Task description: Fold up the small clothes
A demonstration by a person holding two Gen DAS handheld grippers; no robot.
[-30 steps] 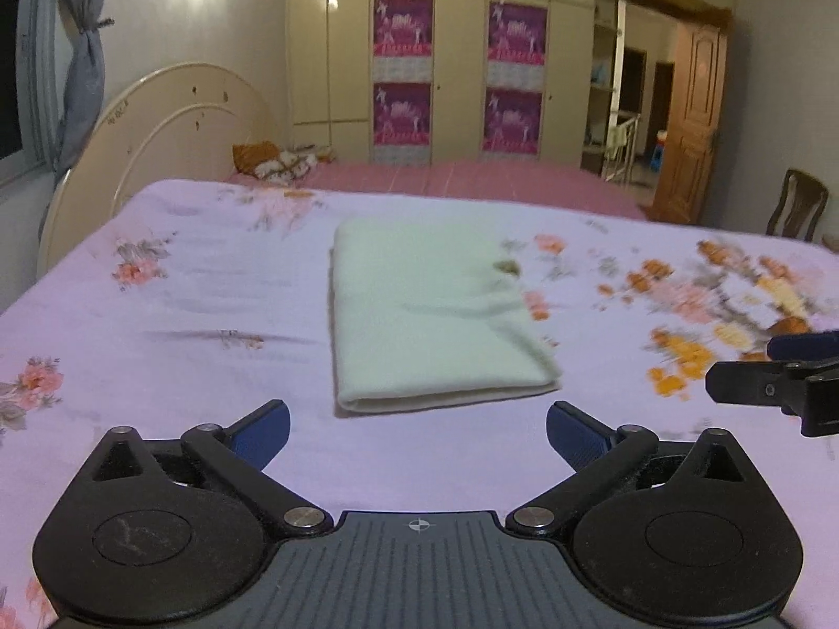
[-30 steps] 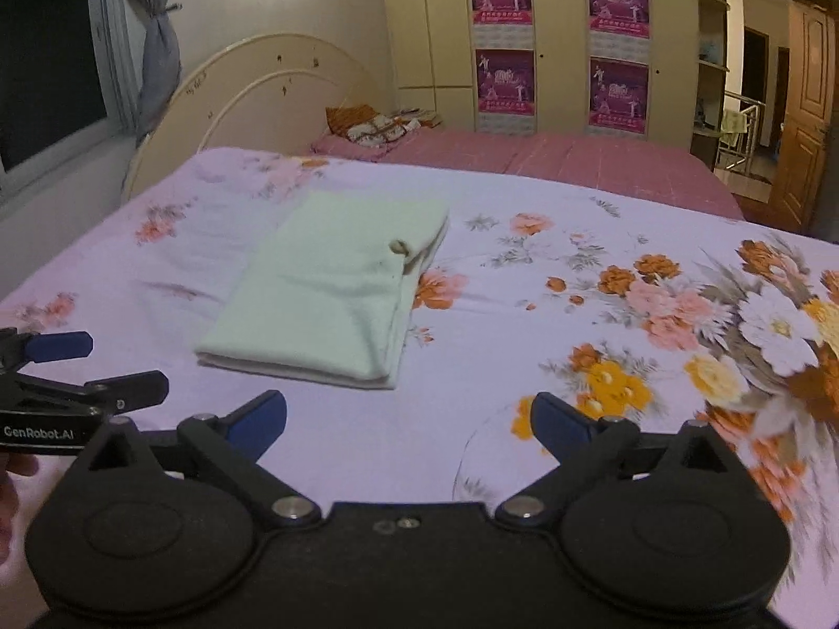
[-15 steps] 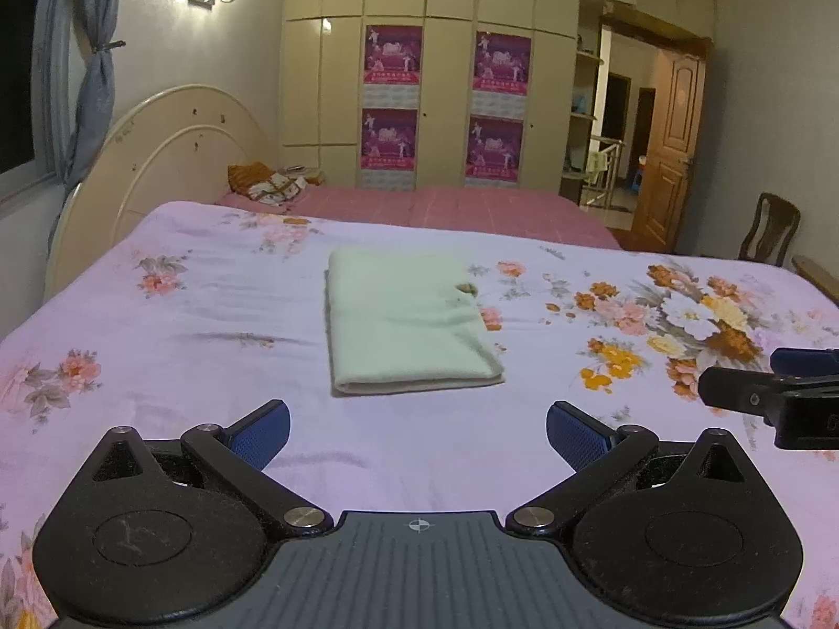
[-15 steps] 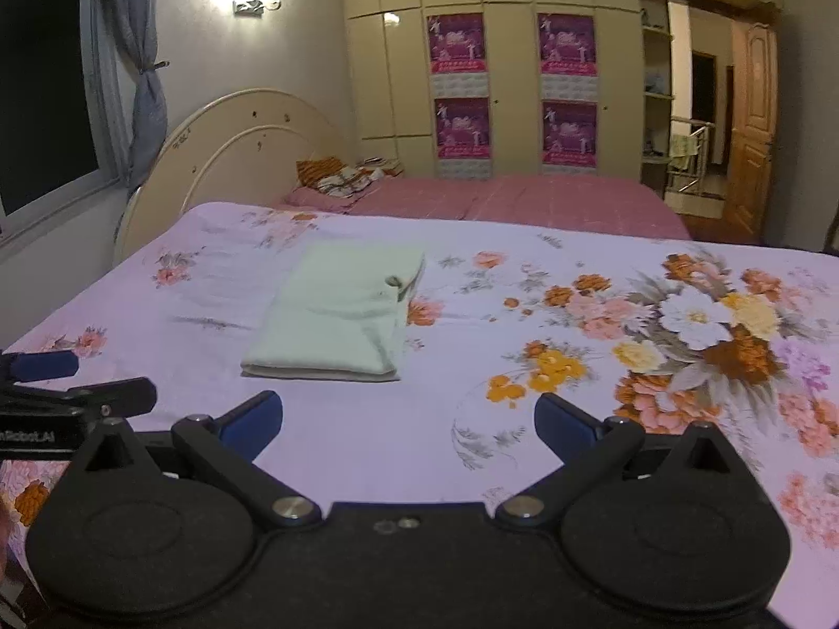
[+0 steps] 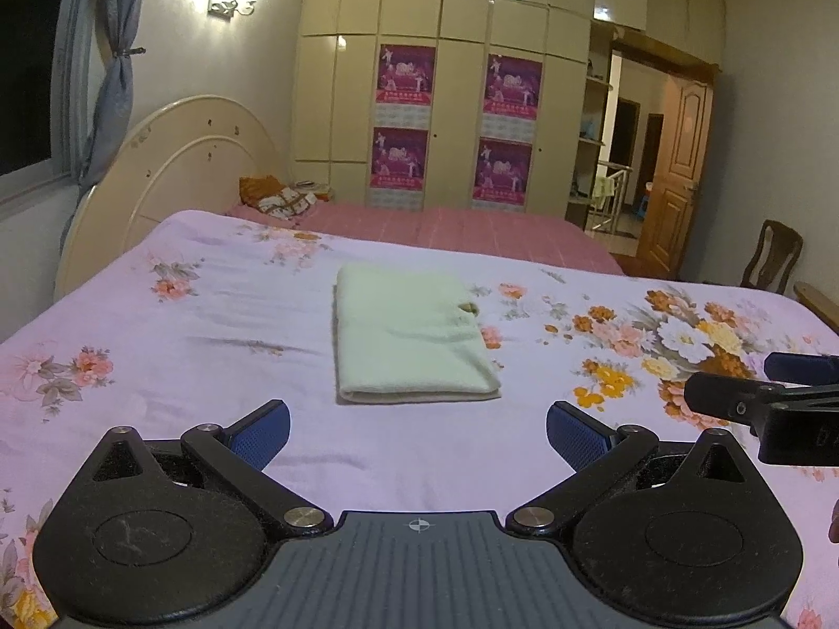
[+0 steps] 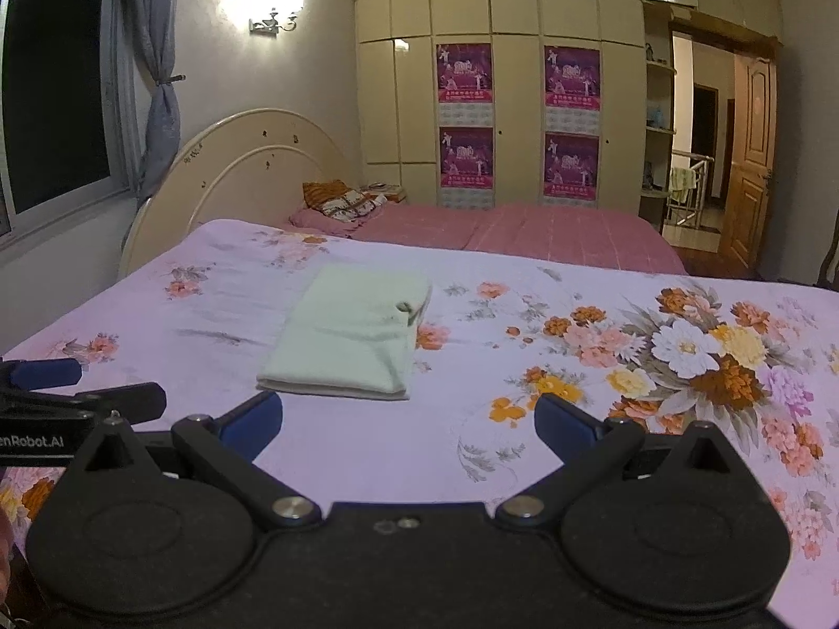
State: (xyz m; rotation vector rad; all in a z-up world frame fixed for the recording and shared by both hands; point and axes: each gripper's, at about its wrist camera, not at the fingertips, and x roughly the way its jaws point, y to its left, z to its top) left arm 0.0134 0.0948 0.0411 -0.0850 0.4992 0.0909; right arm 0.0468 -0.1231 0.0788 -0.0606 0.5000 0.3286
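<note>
**Garment folded; grippers clear of the work**

Garment (image 5: 409, 338), pale green and small, lies folded into a compact rectangle on the floral bedsheet (image 5: 157, 367), roughly midway across the bed and nearer the headboard (image 5: 173, 167) side than the flower-print corner. Its doubled edge faces the cameras; a small dark loop or button shows at its right edge, too small to identify.

Left gripper (image 5: 417, 427) hangs above the near edge of the bed, jaws spread wide, nothing between the blue pads (image 5: 262, 432). Right gripper (image 6: 409, 422) is likewise spread and empty, just beside the left one. Neither touches the cloth.

Judgement: the fold appears complete, and the step in hand is withdrawal or final inspection.

Procedure for doing it well:
1. Keep both jaws apart while near the cloth, so that no pad snags the top layer.
2. Check that the layers align at the near edge; the right corner looks slightly flared.
3. If correction is needed, pinch only the upper layer at that corner and draw it square.
</note>
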